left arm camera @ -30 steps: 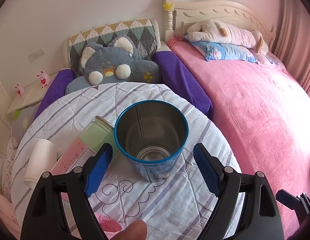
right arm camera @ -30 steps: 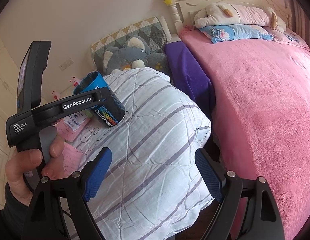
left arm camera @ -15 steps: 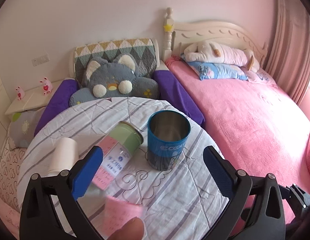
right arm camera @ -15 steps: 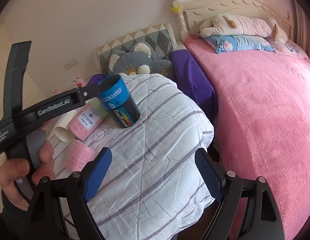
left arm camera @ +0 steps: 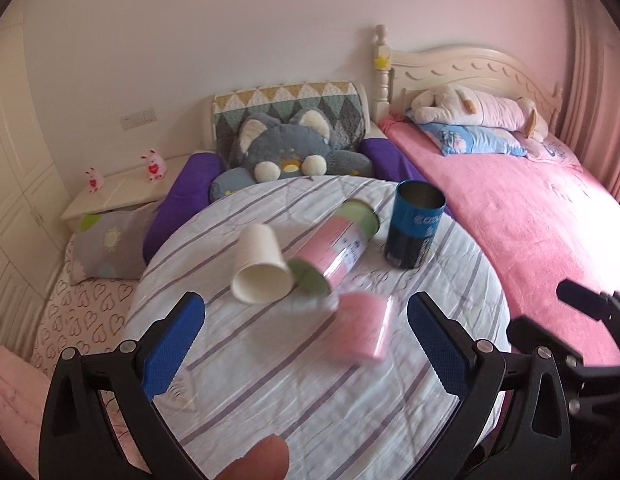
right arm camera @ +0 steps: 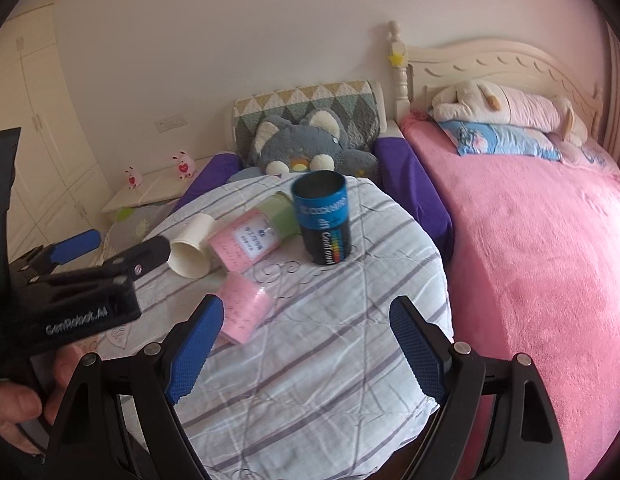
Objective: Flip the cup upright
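A blue and black metal cup (left arm camera: 414, 229) stands upright, mouth up, on the far right of the round table covered in a striped white cloth (left arm camera: 310, 380); it also shows in the right wrist view (right arm camera: 325, 219). My left gripper (left arm camera: 305, 344) is open and empty, back from the cup near the table's front. My right gripper (right arm camera: 305, 344) is open and empty over the table's near part. The left gripper's body (right arm camera: 69, 280) shows at the left of the right wrist view.
A white paper cup (left arm camera: 259, 266) lies on its side, a pink and green canister (left arm camera: 336, 248) lies beside it, and a small pink cup (left arm camera: 362, 330) lies nearer. A pink bed (left arm camera: 530, 216) is on the right, a grey cat cushion (left arm camera: 289, 152) behind the table.
My left gripper has pulled back and up from the blue cup, which stays upright on the table. The right gripper has swung to face the table more squarely.
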{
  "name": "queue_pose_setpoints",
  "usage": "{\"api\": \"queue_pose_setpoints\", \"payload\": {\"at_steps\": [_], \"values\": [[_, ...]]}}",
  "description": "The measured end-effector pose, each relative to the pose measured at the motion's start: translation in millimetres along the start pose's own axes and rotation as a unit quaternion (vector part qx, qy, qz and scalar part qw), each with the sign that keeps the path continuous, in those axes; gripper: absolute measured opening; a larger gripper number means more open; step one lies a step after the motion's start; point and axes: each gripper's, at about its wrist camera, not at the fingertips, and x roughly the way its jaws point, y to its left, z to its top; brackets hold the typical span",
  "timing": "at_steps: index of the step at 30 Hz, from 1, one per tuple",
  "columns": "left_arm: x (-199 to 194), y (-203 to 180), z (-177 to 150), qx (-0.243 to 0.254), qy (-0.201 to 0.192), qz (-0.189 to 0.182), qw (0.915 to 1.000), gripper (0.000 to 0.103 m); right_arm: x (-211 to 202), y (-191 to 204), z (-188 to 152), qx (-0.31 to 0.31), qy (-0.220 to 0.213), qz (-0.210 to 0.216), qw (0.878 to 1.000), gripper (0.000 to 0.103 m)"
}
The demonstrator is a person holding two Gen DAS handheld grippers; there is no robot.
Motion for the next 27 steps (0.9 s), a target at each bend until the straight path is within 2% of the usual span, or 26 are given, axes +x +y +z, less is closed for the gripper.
{"api": "queue_pose_setpoints", "payload": {"at_steps": [8,14,27], "values": [[-33,35,-34,-0.015,0.009,0.003,0.9998,0.102,-25,45,-13,-0.025,-0.016,-0.026,0.999,0.086],[-50,49,-53,-0.021,0.011,0.013,0.9996,0.102,-39,67,-23,-0.035,-0.019,-0.038,0.998,0.086],[-75,61,-69,-0.034,0.003,0.03,0.999,0.102,-54,93,-28,-0.05,-0.029,-0.037,0.998,0.086]]}}
